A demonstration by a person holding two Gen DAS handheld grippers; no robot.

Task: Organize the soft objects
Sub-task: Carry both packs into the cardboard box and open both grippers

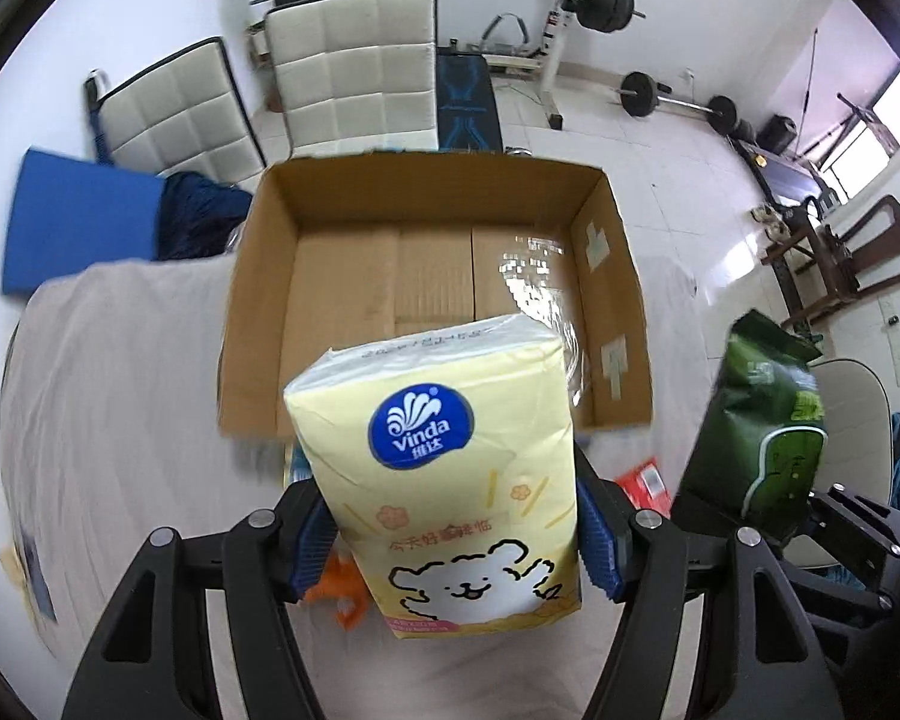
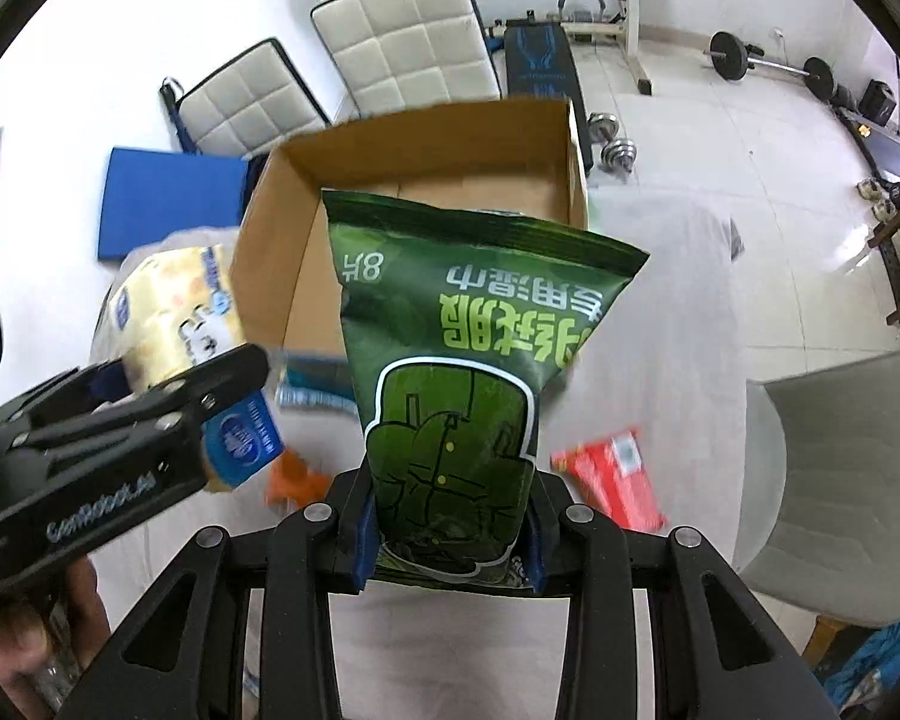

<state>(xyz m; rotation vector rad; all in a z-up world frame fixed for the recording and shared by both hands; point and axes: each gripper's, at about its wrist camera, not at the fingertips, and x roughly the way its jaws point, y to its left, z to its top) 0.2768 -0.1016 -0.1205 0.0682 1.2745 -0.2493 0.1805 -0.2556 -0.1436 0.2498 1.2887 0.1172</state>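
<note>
A table (image 1: 120, 360) under a pale cloth fills the lower part of both views, its bare cloth stretching wide to the left of a cardboard box (image 1: 258, 276), with a narrower strip along the right side where a grey chair (image 2: 840, 480) stands close to the table edge. The box sits open-topped toward the far end of the table, its four walls upright and its floor showing flat cardboard flaps with a patch of shiny clear film near the right wall. Between the box's near wall and the grippers the cloth carries small packets: a red one (image 2: 618, 474) to the right, an orange one (image 2: 291, 477) and a blue one (image 2: 312, 384) nearer the middle. The left gripper (image 1: 456, 534) is closed onto a yellow tissue pack (image 1: 444, 456) (blue round Vinda logo, white cartoon dog), its blue pads pressing both sides; the pack is held above the cloth just in front of the box's near wall. The right gripper (image 2: 450, 546) pinches the lower end of a dark green wipes bag (image 2: 462, 360), printed upside down, held in the air before the box.
</note>
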